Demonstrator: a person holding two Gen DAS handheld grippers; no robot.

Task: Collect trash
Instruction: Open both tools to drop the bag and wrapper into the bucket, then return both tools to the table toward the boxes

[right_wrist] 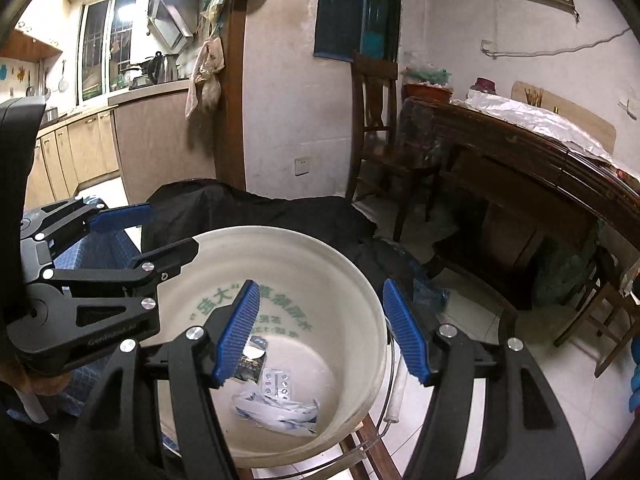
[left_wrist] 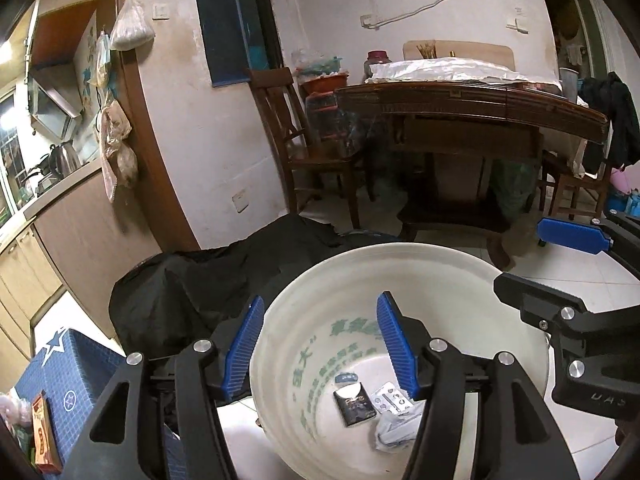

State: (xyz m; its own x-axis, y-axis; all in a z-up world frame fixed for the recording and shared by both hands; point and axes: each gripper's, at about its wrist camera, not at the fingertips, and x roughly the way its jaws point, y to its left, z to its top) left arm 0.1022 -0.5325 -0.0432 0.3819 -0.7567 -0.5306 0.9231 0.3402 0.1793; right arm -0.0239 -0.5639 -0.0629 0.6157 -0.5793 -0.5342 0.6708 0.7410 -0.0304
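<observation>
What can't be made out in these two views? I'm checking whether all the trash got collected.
- Left wrist: bucket floor partly behind left gripper fingers.
- Right wrist: dark packet half behind right gripper finger.
- Both: print on blister pack and crumpled wrapper too small.

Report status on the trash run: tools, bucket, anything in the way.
Left tool and right tool open, empty, over the white bucket. Dark packet, blister pack, crumpled wrapper lie at its bottom. Nothing blocking.

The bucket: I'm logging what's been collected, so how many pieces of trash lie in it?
3 in the white bucket: a dark packet, a blister pack beside it, crumpled paper nearest the camera. More may be hidden.
</observation>
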